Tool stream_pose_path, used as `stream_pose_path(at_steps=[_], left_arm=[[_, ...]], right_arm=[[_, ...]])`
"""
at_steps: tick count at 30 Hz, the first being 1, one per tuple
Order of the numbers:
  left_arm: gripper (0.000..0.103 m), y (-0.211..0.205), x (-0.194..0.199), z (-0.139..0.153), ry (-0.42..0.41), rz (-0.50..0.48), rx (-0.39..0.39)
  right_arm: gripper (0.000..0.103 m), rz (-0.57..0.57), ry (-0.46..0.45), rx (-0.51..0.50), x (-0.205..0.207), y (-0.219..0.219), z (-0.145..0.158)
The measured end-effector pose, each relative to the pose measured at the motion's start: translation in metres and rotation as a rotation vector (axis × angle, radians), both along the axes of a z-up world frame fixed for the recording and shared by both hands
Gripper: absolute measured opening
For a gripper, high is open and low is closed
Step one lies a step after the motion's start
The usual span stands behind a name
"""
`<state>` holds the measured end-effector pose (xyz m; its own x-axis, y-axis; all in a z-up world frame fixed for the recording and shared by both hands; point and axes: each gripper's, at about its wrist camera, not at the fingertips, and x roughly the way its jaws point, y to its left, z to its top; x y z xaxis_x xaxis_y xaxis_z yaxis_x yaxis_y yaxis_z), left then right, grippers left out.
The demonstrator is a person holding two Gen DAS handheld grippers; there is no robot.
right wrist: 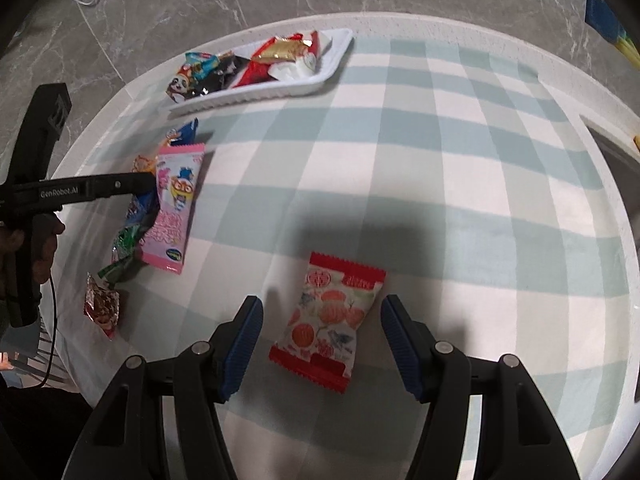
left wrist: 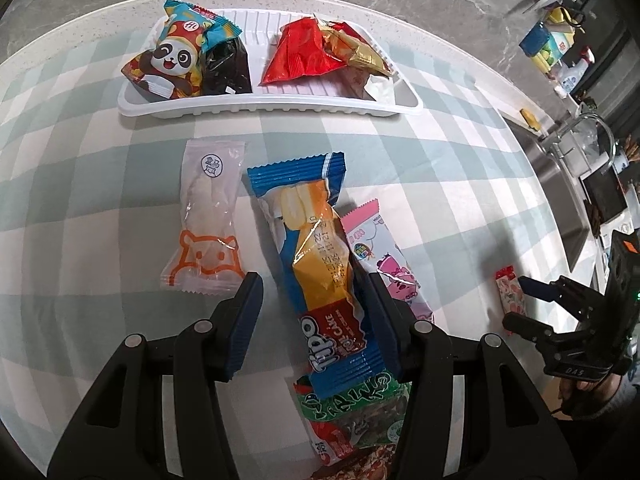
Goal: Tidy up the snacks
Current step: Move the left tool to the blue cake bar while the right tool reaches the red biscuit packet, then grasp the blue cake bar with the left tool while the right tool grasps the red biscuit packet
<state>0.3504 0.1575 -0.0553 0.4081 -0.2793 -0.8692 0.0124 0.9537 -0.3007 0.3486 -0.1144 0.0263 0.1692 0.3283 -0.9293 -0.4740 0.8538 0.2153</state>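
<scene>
Now the left gripper (left wrist: 316,312) straddles the Tipo cake (left wrist: 320,272), jaws apart; the right gripper (right wrist: 320,340), wide, flanks a red packet (right wrist: 328,320).

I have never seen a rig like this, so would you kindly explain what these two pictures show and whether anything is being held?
There is no robot here: a person holds a two-fingered claw in each hand, and each claw carries a wide-angle camera that looks along its fingers. One picture comes from the left claw, the other from the right claw. Both look down on a table with a checked cloth. At its far edge a white tray already holds several snacks. The left claw straddles a blue Tipo cake packet lying on a pile of loose packets. The right claw straddles a red and white packet lying alone. Both claws are open, so nothing is held yet.
</scene>
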Motion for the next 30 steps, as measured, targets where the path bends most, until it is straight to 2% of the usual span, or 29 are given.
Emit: stream_pose_path(at_steps=[16,21,26,28,30], left_arm=[[0.050,-0.008,0.017,-0.013,-0.003,-0.025,0.027],[0.050,-0.016,0.020,-0.013,-0.018,-0.055,0.071],[0.050,-0.026,0.019,-0.014,-0.034,-0.098,0.127],[0.050,-0.026,0.017,-0.015,-0.041,-0.097,0.126],[0.042,-0.026,0.017,-0.015,-0.048,-0.093,0.135]], right_arm=[[0.067,0.104,-0.097,-0.115,-0.007,0.016,-0.005],[0.066,0.119,-0.110,-0.121,-0.009,0.016,-0.005],[0.057,0.117,-0.117,-0.116,-0.008,0.013,-0.005],[0.048,0.117,-0.121,-0.113,-0.007,0.012,-0.004],[0.040,0.109,-0.118,-0.103,-0.005,0.009,-0.003]])
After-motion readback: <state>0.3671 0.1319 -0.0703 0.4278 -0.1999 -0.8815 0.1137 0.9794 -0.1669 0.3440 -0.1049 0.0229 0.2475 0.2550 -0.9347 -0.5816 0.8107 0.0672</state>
